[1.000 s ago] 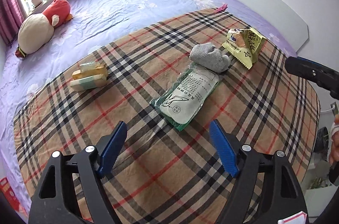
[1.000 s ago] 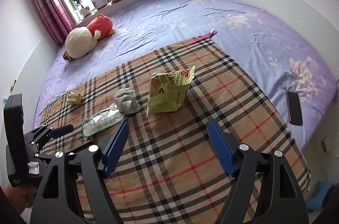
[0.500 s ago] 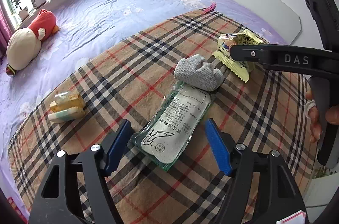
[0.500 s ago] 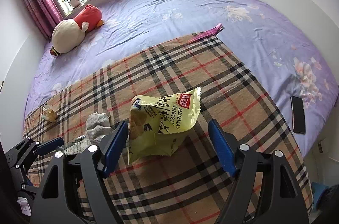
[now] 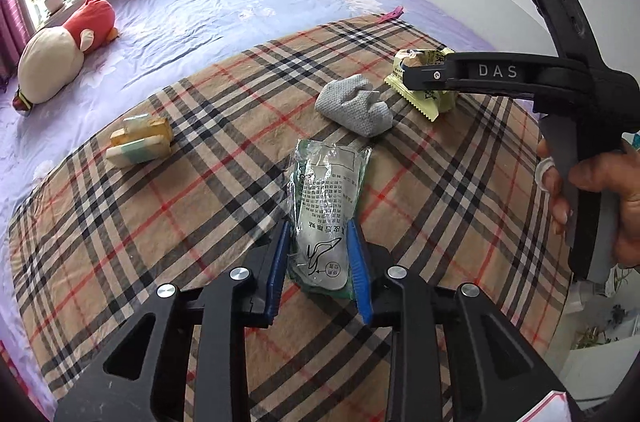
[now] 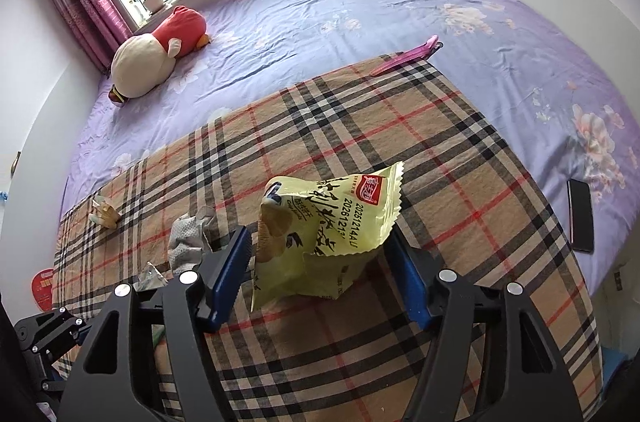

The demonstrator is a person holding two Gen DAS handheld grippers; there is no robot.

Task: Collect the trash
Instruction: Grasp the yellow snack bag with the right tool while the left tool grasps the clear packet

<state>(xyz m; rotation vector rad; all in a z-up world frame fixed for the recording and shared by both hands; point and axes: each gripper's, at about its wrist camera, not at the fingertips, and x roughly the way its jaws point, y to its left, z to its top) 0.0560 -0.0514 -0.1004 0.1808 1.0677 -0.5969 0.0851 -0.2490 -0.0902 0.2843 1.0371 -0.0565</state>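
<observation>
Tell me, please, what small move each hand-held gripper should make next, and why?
Probably close the right hand-held gripper: its fingers sit open on either side of the yellow snack bag, not yet pinching it. The left hand-held gripper already looks shut on the clear plastic packet, so it could lift afterwards.

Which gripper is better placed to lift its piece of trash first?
Left. The left gripper has closed on the clear packet; the right gripper only straddles the yellow snack bag, with its right finger apparently clear of it.
</observation>
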